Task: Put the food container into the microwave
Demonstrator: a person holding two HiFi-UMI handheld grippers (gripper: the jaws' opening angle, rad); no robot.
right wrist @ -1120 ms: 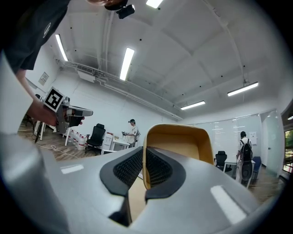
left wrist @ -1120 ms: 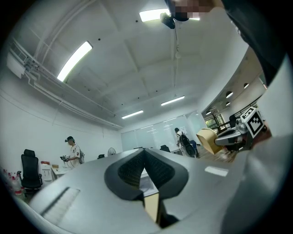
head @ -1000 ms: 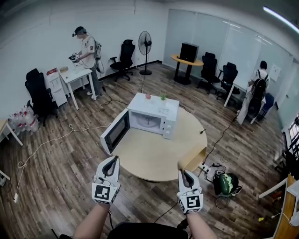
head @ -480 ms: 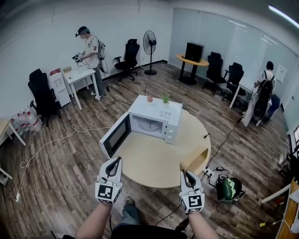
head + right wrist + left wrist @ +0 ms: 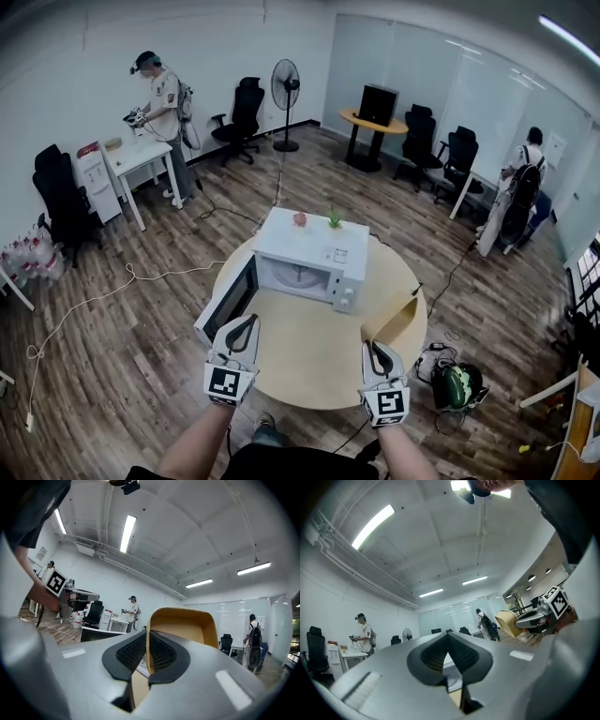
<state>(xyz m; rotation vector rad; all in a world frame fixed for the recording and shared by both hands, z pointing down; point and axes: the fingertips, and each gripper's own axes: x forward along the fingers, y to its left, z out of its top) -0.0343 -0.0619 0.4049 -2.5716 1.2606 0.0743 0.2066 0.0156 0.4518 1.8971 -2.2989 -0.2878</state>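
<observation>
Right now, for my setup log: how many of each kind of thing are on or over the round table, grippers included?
White box-shaped microwave oven: 1
Tan plastic food container: 1
Small items on its top, pink item and green item: 2
Grey handheld tools, left gripper and right gripper: 2
Total: 6

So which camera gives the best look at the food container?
The right gripper view: the food container fills the middle, with the right gripper shut on its wall. The head view shows it small, near the microwave; the left gripper view catches it at the far right.
</observation>
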